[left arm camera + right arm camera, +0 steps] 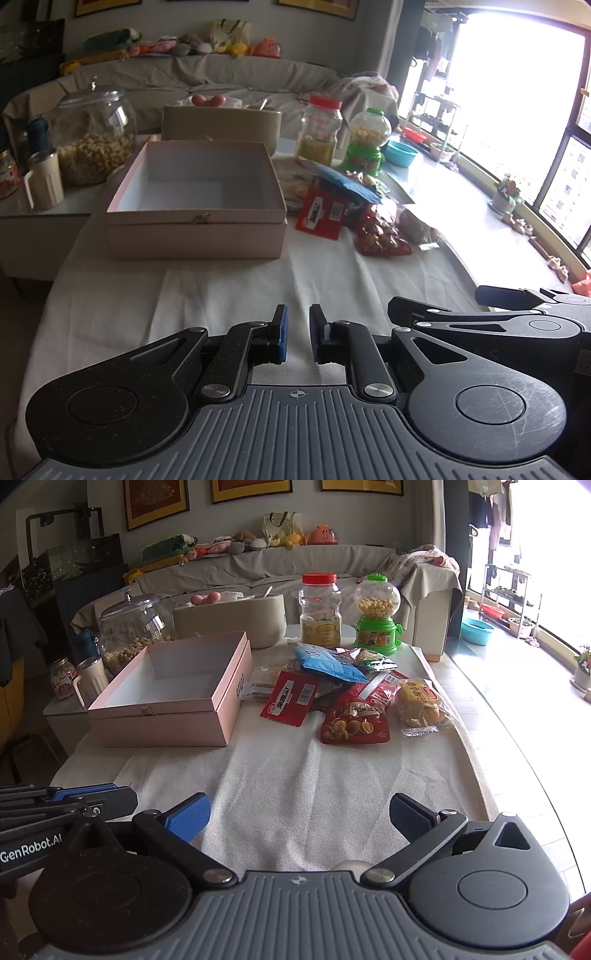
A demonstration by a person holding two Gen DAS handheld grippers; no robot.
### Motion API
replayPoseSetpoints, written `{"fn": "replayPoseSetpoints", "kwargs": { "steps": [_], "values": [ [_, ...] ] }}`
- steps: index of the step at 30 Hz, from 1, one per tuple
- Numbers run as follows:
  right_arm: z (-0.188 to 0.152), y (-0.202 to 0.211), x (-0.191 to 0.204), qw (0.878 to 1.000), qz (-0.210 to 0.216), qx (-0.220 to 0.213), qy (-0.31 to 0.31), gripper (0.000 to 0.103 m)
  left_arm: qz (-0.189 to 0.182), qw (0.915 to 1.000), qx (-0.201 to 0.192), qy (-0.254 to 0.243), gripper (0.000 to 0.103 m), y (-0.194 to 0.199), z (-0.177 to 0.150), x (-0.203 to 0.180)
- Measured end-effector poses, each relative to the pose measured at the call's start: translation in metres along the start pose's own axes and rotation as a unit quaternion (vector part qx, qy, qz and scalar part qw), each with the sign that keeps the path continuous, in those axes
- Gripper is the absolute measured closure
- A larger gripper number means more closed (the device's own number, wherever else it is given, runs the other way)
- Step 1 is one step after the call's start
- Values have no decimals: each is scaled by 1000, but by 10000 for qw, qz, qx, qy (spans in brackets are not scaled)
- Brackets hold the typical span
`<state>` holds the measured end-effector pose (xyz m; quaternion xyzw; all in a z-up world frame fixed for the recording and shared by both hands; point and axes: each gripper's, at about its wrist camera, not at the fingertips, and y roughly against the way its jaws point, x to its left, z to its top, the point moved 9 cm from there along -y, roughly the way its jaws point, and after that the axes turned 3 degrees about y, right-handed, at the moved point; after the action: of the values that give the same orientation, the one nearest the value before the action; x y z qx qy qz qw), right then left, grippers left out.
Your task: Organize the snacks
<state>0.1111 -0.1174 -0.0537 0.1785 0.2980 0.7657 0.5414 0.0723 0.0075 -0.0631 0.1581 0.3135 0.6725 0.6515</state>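
Observation:
An open, empty pink box (199, 195) (173, 690) sits on the white cloth. To its right lies a pile of snack packets: a red flat packet (290, 698) (320, 214), a blue packet (325, 662), a red bag of round snacks (354, 725) (382, 238), a green packet (373, 661) and a yellow cake packet (421, 705). My left gripper (298, 334) is nearly shut and empty, low over the cloth's near part. My right gripper (299, 816) is wide open and empty, near the front edge, well short of the pile.
Behind the box stand a beige container (232, 622), a glass jar of snacks (135, 627), a cream mug (90, 679), a red-lidded plastic jar (319, 609) and a green candy dispenser (376, 614). A sofa (295, 561) lies beyond. The table edge (491, 716) runs along the right.

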Motion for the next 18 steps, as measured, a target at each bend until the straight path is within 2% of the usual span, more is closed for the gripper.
{"fn": "replayPoseSetpoints", "kwargs": {
  "steps": [18],
  "values": [
    [-1, 1, -1, 10000, -32, -17, -24, 0, 21, 10000, 54, 69, 88, -1, -4, 3]
  ]
}}
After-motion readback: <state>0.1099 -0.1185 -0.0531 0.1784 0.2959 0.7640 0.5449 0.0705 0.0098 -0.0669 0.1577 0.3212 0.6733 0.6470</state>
